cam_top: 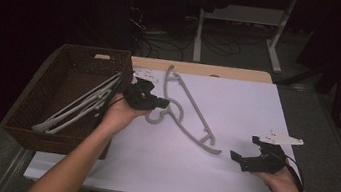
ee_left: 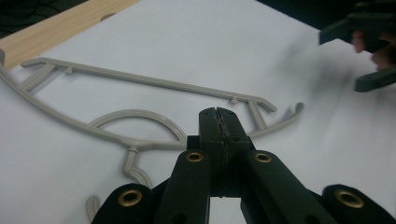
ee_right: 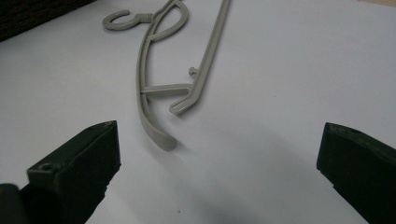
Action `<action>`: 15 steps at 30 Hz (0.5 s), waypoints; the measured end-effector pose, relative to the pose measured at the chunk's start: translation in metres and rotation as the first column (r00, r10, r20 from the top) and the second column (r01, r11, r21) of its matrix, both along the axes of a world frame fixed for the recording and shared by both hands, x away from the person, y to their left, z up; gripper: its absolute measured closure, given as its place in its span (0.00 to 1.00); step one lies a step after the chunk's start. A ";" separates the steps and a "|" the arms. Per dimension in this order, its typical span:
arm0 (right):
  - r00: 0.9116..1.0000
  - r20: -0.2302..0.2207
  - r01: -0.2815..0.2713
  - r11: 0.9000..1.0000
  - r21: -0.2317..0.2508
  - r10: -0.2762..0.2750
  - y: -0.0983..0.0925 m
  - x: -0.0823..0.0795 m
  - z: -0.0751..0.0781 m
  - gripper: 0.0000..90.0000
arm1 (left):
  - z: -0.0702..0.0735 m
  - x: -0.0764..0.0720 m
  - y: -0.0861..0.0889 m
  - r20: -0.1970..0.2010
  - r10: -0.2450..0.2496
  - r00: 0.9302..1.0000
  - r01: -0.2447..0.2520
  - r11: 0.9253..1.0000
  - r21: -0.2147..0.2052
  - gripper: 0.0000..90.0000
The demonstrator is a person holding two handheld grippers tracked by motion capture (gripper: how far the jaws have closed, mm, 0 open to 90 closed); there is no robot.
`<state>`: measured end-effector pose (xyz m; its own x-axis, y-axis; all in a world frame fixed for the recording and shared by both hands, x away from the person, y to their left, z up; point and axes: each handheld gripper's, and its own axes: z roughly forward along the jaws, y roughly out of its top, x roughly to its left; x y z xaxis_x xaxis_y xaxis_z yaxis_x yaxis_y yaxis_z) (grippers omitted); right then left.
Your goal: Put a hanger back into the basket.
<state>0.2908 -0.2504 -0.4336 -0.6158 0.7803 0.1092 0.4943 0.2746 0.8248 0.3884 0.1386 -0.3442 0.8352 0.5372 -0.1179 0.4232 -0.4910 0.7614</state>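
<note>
Plainly, no brand, label or writing can be read on anything. On the white bench (cam_top: 237, 110) lies a grey hanger (cam_top: 187, 109), its hook toward the left, near the wicker basket (cam_top: 70, 61) that holds white hangers (cam_top: 78, 106). The left gripper (cam_top: 163, 103) sits by the hook, its fingers (ee_left: 208, 126) pressed together with nothing between them. The right gripper (cam_top: 244, 148) rests at the near right of the bench, just beyond the hanger's end, its fingers (ee_right: 79, 163) spread wide and empty.

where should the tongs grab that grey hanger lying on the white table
At the neck below the hook, from above: the grey hanger lies flat, and the left tongs, shut with nothing between them, already sit right beside that thin central junction.
</note>
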 end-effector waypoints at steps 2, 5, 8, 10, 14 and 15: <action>1.000 0.000 -0.001 1.000 0.001 0.001 0.000 0.000 0.000 0.00 | -0.009 0.006 -0.007 -0.003 0.016 1.000 -0.016 1.000 0.018 1.00; 1.000 0.000 -0.003 1.000 0.003 0.003 0.000 0.000 0.000 0.00 | -0.023 0.015 -0.013 -0.018 0.044 0.999 -0.043 0.999 0.027 1.00; 1.000 0.000 -0.003 1.000 0.005 0.003 -0.001 0.000 0.000 0.00 | -0.039 0.026 -0.014 -0.030 0.078 0.997 -0.076 0.996 0.054 1.00; 1.000 0.002 -0.005 1.000 0.006 0.005 -0.001 0.000 0.001 0.00 | -0.049 0.033 -0.013 -0.024 0.108 0.994 -0.106 0.992 0.074 1.00; 1.000 -0.002 -0.005 1.000 0.006 0.005 -0.001 0.000 0.000 0.00 | -0.068 0.047 -0.010 -0.020 0.161 0.987 -0.158 0.980 0.119 1.00; 1.000 -0.002 -0.005 1.000 0.006 0.005 -0.001 0.000 0.000 0.00 | -0.068 0.047 -0.010 -0.020 0.161 0.987 -0.158 0.980 0.119 1.00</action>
